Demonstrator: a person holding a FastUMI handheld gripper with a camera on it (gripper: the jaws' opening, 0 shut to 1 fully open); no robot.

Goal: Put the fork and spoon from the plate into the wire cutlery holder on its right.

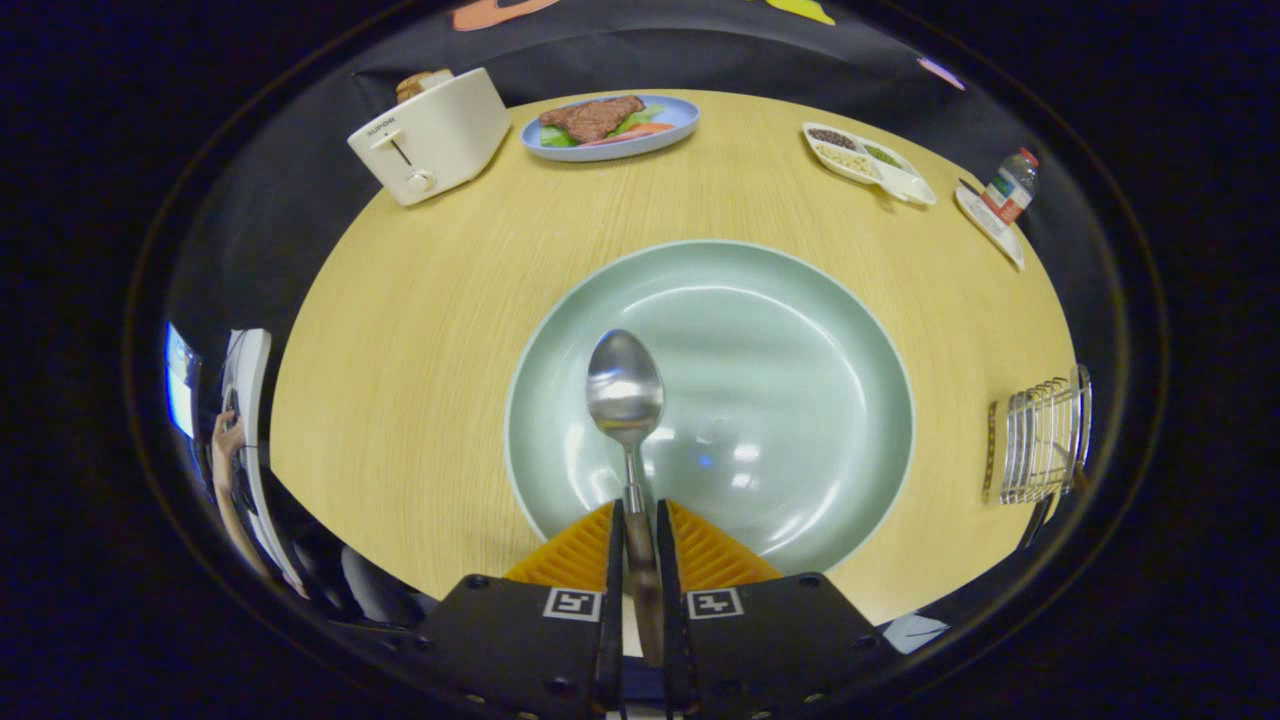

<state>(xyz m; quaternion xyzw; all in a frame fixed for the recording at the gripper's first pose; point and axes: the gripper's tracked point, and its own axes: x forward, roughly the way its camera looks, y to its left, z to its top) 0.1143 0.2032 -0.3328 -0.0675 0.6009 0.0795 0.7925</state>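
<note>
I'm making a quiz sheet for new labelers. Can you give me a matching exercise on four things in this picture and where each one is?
Things:
1. spoon
2. toaster
3. wire holder
4. bottle

Places:
A. far side of the table, left of the steak plate
B. right of the green plate
C. handle clamped between the gripper fingers, bowl over the green plate
D. far right table edge, beyond the holder

Pairs: 1-C, 2-A, 3-B, 4-D

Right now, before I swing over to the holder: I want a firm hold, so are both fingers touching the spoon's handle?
Touching. In the gripper view the spoon handle runs between the gripper fingers, both pressed against it with no gap, its bowl out over the green plate.
</note>
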